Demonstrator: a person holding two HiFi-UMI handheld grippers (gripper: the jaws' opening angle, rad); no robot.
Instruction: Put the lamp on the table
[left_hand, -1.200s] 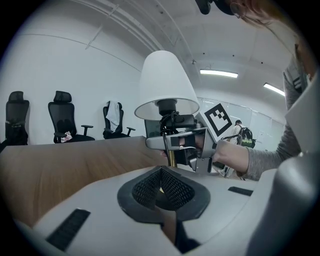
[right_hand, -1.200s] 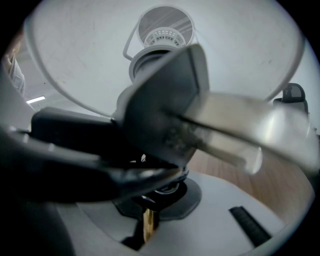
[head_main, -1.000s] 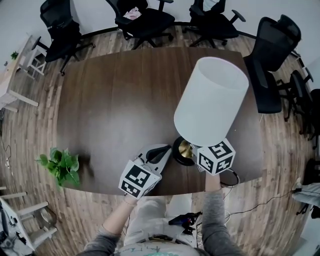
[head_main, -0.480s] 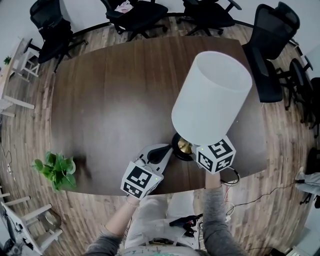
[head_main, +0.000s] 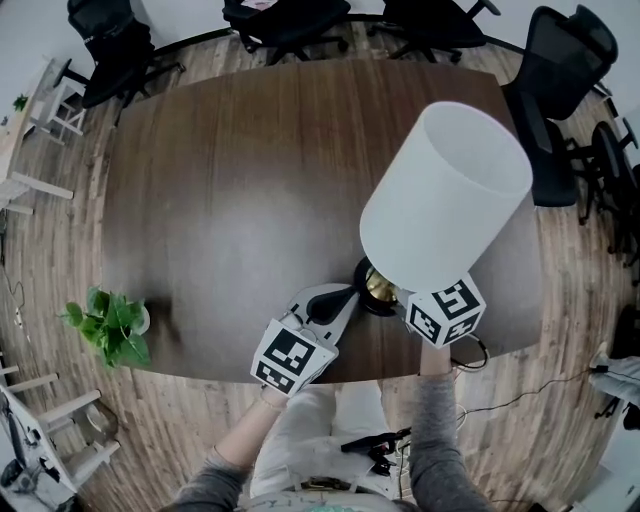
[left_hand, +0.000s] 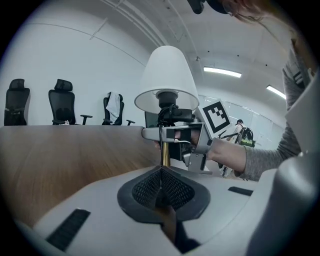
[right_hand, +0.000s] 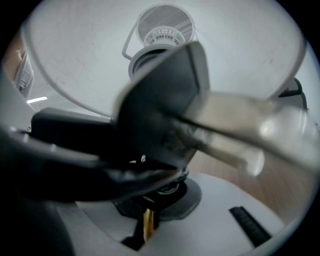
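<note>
1. Jaws of the left gripper (left_hand: 161, 172) are pinched together on the brass stem (left_hand: 163, 156), low down. From here I want that grip firm, so it steers the foot.
2. Lamp (head_main: 445, 195): its base (head_main: 372, 290) is at the near edge of the table (head_main: 230, 180); I cannot tell whether it touches. I would lower slowly with the stem upright, so the base lands flat and further in from the edge.
3. Right gripper (right_hand: 148, 220) is clamped on the stem just under the shade. I would release it only once the base stands steady.
</note>
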